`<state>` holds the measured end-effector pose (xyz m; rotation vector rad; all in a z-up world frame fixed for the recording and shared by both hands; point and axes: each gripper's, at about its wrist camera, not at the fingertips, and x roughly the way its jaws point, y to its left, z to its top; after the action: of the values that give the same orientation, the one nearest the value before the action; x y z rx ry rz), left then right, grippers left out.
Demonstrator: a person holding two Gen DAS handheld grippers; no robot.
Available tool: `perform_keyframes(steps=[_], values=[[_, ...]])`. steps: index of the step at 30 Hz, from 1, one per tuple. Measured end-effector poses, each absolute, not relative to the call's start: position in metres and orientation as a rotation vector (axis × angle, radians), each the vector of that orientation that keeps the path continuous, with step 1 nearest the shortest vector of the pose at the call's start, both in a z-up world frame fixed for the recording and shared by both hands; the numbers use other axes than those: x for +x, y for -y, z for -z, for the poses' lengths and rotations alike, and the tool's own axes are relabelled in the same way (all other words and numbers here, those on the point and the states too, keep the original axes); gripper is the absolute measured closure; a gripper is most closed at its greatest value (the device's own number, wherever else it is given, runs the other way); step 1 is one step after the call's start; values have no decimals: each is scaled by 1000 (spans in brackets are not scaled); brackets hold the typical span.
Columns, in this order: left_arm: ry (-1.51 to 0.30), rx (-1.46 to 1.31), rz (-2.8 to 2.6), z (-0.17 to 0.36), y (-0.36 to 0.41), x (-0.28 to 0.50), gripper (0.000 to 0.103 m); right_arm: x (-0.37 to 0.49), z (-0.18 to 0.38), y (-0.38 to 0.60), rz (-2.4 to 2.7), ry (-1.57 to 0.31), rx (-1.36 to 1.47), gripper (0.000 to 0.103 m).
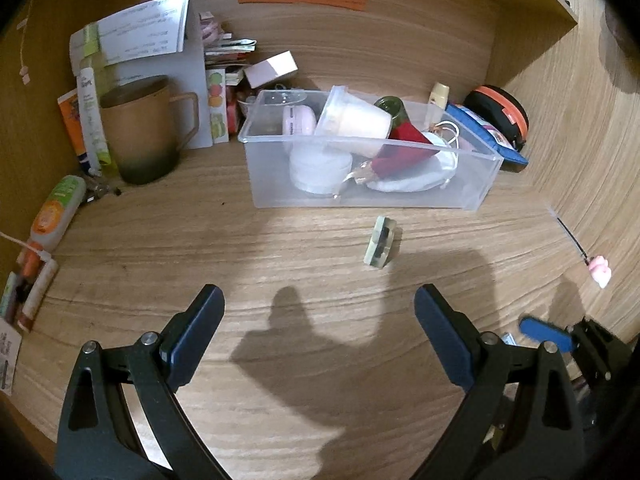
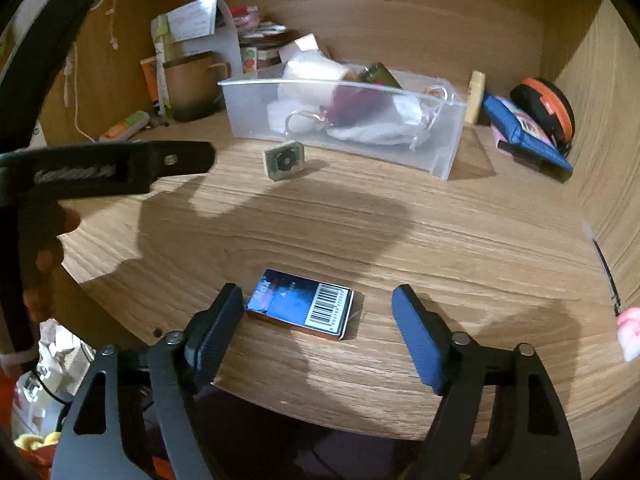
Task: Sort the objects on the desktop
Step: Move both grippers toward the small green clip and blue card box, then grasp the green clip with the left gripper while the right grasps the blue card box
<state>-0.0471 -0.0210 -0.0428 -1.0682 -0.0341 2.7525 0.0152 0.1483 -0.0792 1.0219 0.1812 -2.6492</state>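
Two wide jaws of your right gripper [image 2: 318,330] straddle the light, stiff blue box [image 2: 300,309]; pinch its long edges.

Dim warm light, hard shadows, fisheye-warped edges.

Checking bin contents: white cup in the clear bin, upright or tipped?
Tipped: the white cup lies on its side atop items in the clear bin.
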Motion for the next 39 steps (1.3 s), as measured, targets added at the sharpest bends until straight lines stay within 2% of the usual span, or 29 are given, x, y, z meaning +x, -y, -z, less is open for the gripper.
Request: perform_keyframes(steps=[1, 3, 6, 7, 10, 11, 16, 19, 27, 31, 34, 36, 39], values=[[33, -1067, -2752, 43, 19, -49, 6, 15, 79, -148, 2649, -185, 1016, 40], [26, -1063, -2745, 44, 15, -54, 6, 16, 78, -149, 2646, -185, 1004, 54], [-2, -1064, -2734, 45, 7, -60, 14, 15, 78, -153, 2642, -181, 1006, 54], [-16, -1066, -2728, 46, 4, -62, 20, 14, 78, -154, 2642, -180, 1008, 54], [-38, -1085, -2703, 49, -5, -71, 23, 11, 76, -160, 2644, -161, 1019, 54], [-37, -1094, -2696, 51, -7, -75, 27, 9, 76, -164, 2649, -149, 1021, 54], [-15, -1166, -2660, 59, -13, -99, 38, -4, 68, -195, 2668, -6, 1036, 54], [-1, -1204, -2643, 64, -15, -110, 51, -11, 64, -212, 2667, 85, 1039, 54], [-7, -1238, -2600, 69, -29, -121, 53, -28, 58, -232, 2667, 178, 1039, 54], [-25, -1243, -2603, 68, -33, -123, 71, -34, 51, -238, 2667, 188, 1024, 54], [-12, -1254, -2617, 68, -31, -124, 79, -38, 46, -241, 2671, 174, 1014, 54], [4, -1257, -2619, 67, -28, -124, 88, -42, 43, -242, 2662, 176, 1013, 54], [21, -1252, -2625, 66, -25, -122, 88, -48, 37, -245, 2649, 182, 1007, 54]])
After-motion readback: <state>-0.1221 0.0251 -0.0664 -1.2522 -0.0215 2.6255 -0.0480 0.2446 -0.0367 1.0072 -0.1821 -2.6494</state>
